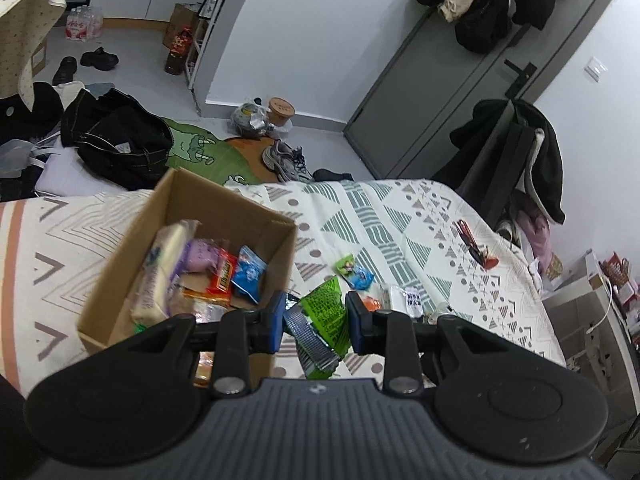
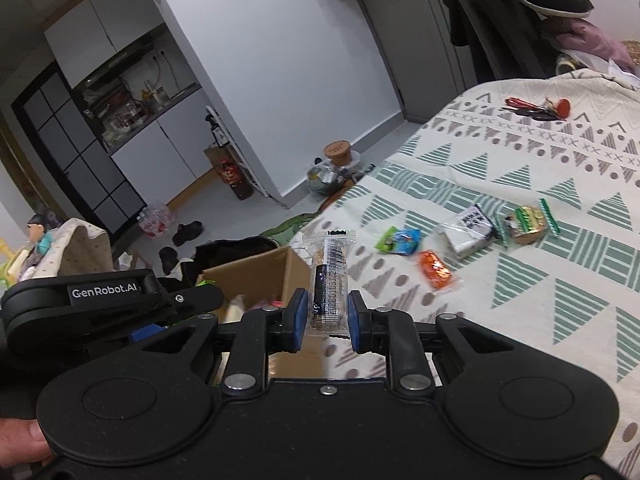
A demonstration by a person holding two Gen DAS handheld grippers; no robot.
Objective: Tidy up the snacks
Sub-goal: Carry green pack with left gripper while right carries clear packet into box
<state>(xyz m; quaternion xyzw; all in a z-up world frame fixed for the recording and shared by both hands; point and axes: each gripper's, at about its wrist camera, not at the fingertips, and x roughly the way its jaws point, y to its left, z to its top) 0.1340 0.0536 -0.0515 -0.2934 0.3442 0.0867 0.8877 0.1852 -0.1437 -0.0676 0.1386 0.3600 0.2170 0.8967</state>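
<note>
Left gripper (image 1: 316, 322) jaws clamped on green snack packet (image 1: 326, 312), right gripper (image 2: 328, 320) jaws closed on clear-wrapped snack bar (image 2: 330, 276), cardboard box (image 1: 240, 208) on bed (image 1: 420, 220).

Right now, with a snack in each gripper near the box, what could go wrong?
1. The right gripper pinches only the bar's lower end; it could slip out.
2. The green packet hangs loosely in the left gripper and might drop outside the box.
3. The grippers sit close and could collide.
</note>
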